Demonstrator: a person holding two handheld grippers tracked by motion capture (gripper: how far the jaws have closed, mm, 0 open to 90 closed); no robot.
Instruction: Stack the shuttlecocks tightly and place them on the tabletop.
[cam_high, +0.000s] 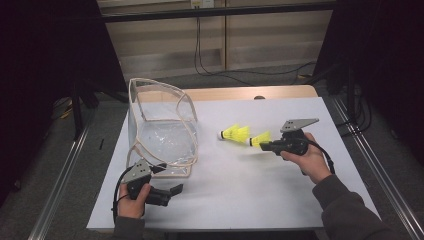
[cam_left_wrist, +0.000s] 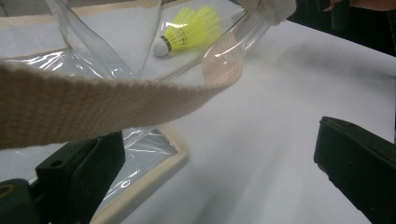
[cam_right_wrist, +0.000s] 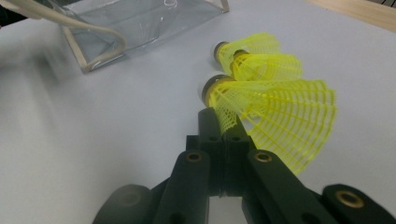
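A clear plastic bag with cream webbing trim is seen close up, and places are given from it. Across its front, a broad cream strap is stretched in an arc. Behind the bag, seen through its clear wall, yellow shuttlecocks are laid on the white table, white cork toward the bag. The left gripper is held with its jaws wide apart: one is set against the bag's lower trimmed edge, the other well clear of it.

A: How's the left hand-held gripper?
B: Low at the near left, lying level, jaws spread wide apart.
A: And the right hand-held gripper?
B: Farther out, pointing left, jaws pressed together, hand wrapped around its grip.
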